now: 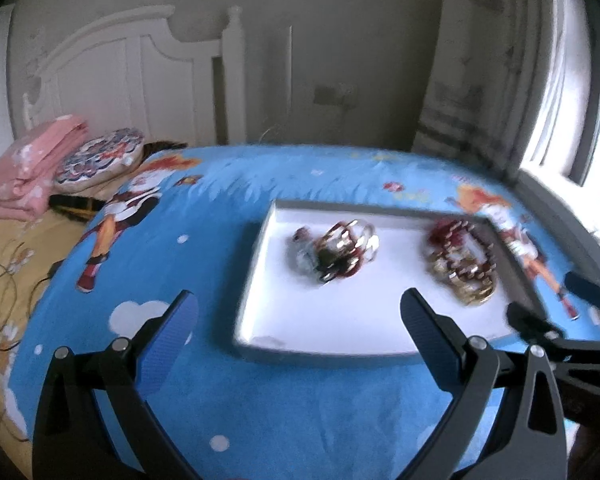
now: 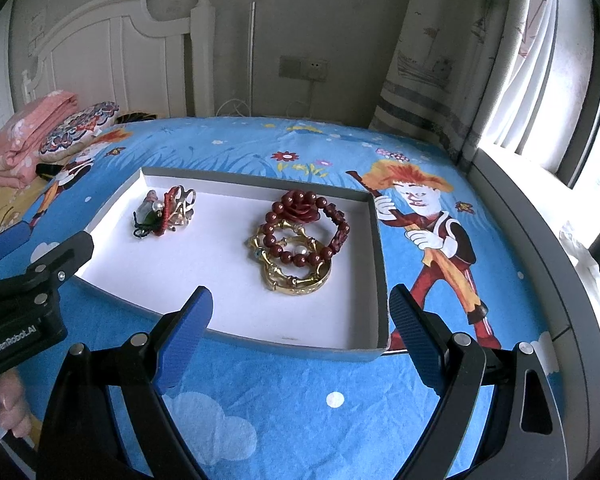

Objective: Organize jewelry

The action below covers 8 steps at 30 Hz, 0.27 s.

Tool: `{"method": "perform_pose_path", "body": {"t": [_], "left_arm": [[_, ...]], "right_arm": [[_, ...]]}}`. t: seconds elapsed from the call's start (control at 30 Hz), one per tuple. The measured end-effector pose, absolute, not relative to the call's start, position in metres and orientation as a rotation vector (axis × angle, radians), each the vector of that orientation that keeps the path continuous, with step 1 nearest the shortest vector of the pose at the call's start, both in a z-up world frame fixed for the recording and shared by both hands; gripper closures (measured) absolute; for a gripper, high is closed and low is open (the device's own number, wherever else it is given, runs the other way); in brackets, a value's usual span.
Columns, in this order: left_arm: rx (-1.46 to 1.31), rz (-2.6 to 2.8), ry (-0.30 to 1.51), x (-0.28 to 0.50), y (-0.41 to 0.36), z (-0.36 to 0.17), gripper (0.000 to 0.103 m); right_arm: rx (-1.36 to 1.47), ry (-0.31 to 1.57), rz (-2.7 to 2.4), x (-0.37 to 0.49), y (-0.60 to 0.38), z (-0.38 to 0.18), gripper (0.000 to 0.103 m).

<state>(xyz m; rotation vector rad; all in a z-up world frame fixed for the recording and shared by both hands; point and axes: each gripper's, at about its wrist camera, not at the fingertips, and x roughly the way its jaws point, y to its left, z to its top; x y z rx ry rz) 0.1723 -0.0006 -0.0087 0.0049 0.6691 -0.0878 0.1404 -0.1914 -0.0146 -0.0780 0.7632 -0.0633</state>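
Note:
A shallow white tray lies on the blue cartoon bedsheet; it also shows in the left wrist view. In it are two heaps of jewelry: a left heap of red cord, green pieces and silver rings, and a right heap of red bead bracelets with a rose over gold bangles. The heaps show blurred in the left wrist view, left heap, right heap. My left gripper is open and empty before the tray. My right gripper is open and empty at the tray's near edge.
Folded pink blanket and a patterned cushion lie at the far left by the white headboard. A curtain and window are at the right. Cables lie on the yellow sheet at left.

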Motion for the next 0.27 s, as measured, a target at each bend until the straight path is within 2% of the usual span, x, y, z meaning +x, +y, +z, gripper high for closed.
{"method": "perform_pose_path", "body": {"t": [0.13,0.27], "left_arm": [[-0.015,-0.135,0.734,0.187,0.016,-0.012,0.005],[0.012,-0.006,0.742,0.204,0.063,-0.012,0.005]], "right_arm": [[-0.079,0.770,-0.064,0.141,-0.195,-0.017,0.019],[-0.023,0.788,-0.091,0.148,-0.226,-0.018,0.019]]}}
